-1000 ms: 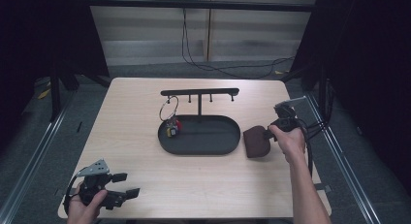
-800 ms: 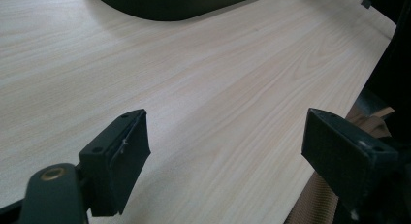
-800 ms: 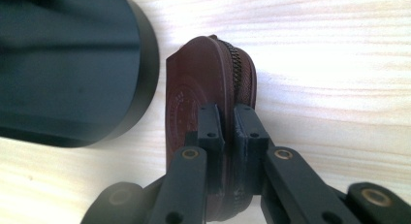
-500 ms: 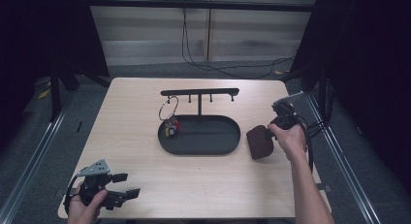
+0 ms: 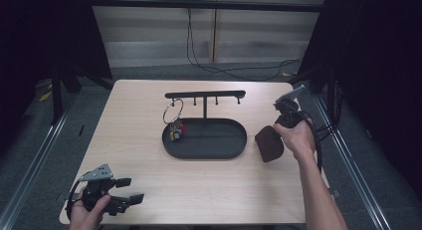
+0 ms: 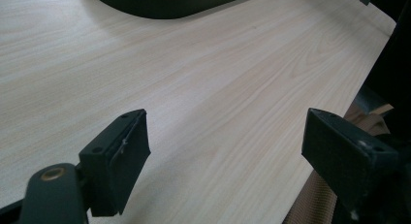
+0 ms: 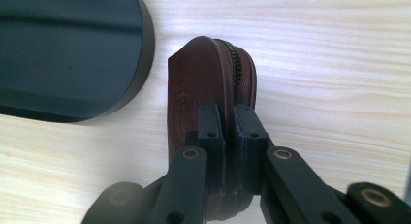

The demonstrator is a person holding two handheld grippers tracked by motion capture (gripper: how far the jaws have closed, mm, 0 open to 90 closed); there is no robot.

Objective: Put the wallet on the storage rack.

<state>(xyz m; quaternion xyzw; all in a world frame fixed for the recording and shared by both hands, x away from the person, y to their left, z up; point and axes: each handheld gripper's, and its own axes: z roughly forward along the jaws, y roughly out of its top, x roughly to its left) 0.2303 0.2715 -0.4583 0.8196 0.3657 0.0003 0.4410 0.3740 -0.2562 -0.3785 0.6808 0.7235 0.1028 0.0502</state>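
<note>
High view: black oval tray (image 5: 234,151) sits mid-table (image 5: 134,125), with a T-shaped rack (image 5: 205,95) rising from its far edge. A key ring with keys (image 5: 173,121) hangs off the rack's left end, dangling over the tray's left part; tags look red and yellow, too small to be sure. Right gripper (image 5: 276,133) is just right of the tray, pinching a brown zip pouch (image 5: 269,143) that is close beside the tray's right end, not touching it. Left gripper (image 5: 130,189) is well clear of the tray, toward the table's near-left corner, jaws spread.

Left gripper view: left gripper (image 6: 225,161) jaws wide apart, nothing between them, bare wood table (image 6: 203,78) beneath. Tray edge (image 6: 165,3) at the top.

Right gripper view: right gripper (image 7: 229,136) jaws pressed onto the brown zip pouch (image 7: 194,88), held on edge with the zipper facing right. Tray (image 7: 63,49) lies left of the pouch with a narrow gap of table (image 7: 339,64) between.
</note>
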